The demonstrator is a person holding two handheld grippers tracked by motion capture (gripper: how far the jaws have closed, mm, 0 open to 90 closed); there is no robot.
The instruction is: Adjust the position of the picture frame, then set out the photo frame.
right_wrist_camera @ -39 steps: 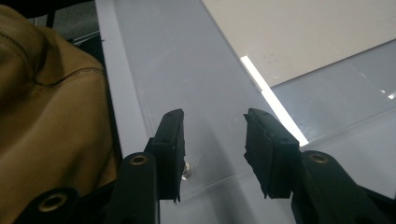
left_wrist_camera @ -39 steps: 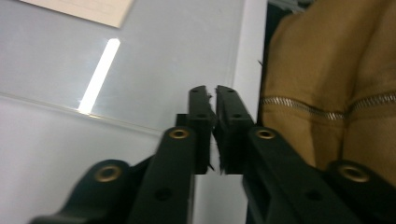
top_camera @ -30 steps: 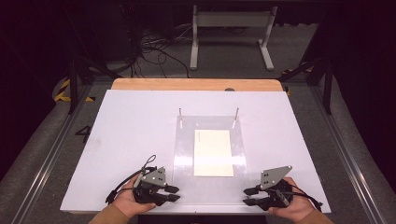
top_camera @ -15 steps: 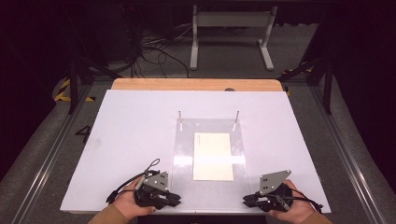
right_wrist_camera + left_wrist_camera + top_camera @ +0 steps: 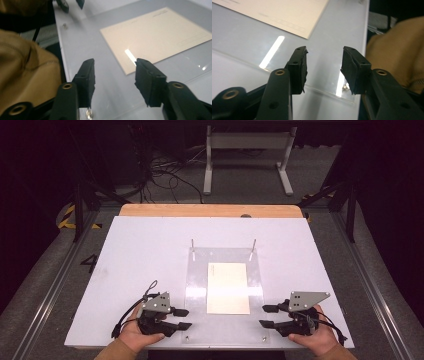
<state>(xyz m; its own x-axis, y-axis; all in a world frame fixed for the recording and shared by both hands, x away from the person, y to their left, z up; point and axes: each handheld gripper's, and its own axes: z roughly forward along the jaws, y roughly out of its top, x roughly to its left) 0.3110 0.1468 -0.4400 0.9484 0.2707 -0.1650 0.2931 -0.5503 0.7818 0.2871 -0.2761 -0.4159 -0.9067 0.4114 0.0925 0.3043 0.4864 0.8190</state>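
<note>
High view first: a cream paper sheet point(image 5: 228, 288) is seen lying flat under or on a clear acrylic plate point(image 5: 197, 280) in the middle of the white tabletop point(image 5: 140, 250). The left gripper point(image 5: 183, 318) is parked just left of the sheet's near corner, the right gripper point(image 5: 266, 316) just right of it, both pointed inward at the sheet.

Left gripper view: the jaws are spread apart with nothing between them, and the sheet's corner point(image 5: 287, 17) is seen just beyond, apart from the pads.

Right gripper view: same deal, jaws wide and empty, the sheet point(image 5: 155, 37) just ahead. Whether it sits above or below the plate can't be told.

Probably the sheet is about to be picked up. A low, flat approach at the near edge would be best, so one pad can be slid under without creasing.
</note>
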